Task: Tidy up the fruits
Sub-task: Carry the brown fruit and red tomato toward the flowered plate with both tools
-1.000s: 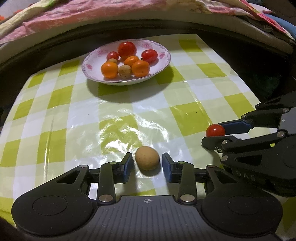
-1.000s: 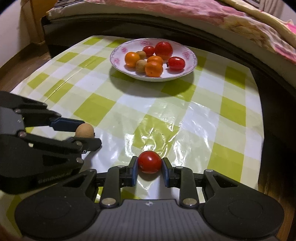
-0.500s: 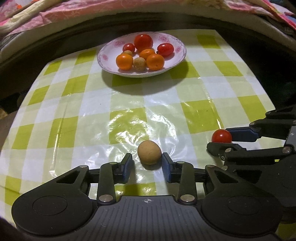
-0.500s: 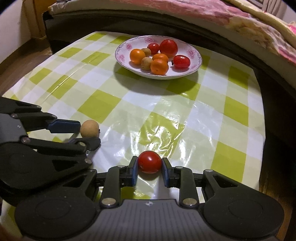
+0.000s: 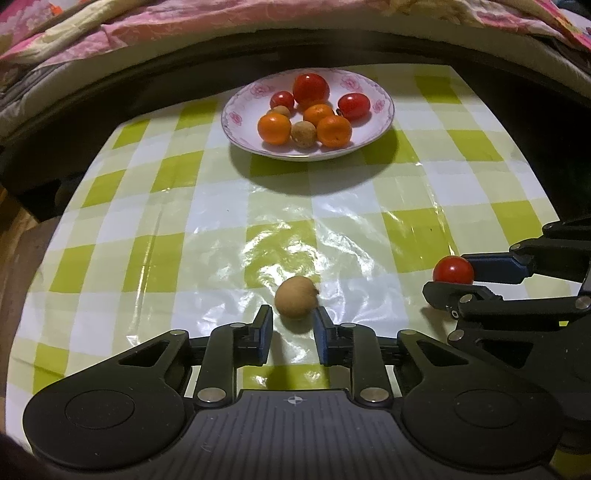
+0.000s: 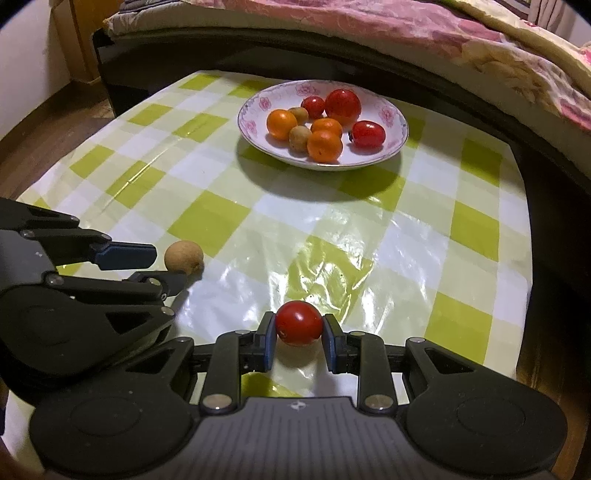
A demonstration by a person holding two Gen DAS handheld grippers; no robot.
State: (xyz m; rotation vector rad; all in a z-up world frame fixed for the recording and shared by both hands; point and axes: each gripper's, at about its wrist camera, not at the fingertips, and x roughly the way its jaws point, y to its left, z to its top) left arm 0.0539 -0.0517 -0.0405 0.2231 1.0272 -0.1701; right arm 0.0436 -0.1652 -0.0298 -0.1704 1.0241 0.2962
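A round brown fruit [image 5: 296, 297] lies on the checked tablecloth just ahead of my left gripper [image 5: 291, 325], whose jaws stand open and apart from it. It also shows in the right wrist view [image 6: 183, 257], beyond the left fingertips. My right gripper [image 6: 298, 334] is shut on a red cherry tomato [image 6: 298, 322], seen from the side in the left wrist view [image 5: 453, 270]. A white floral plate [image 5: 384, 110] at the table's far side holds several tomatoes, oranges and brown fruits; it also shows in the right wrist view [image 6: 397, 142].
The table has a glossy green and white checked cloth [image 5: 207, 206]. A bed with a pink quilt [image 6: 443, 33] runs behind the table. Wooden floor [image 6: 48, 122] lies to the left. The table's right edge [image 6: 526, 258] drops off to dark floor.
The brown fruit has slipped out from between the left fingers and now lies ahead of their tips. Both grippers have drawn back from the plate. The right still grips the tomato.
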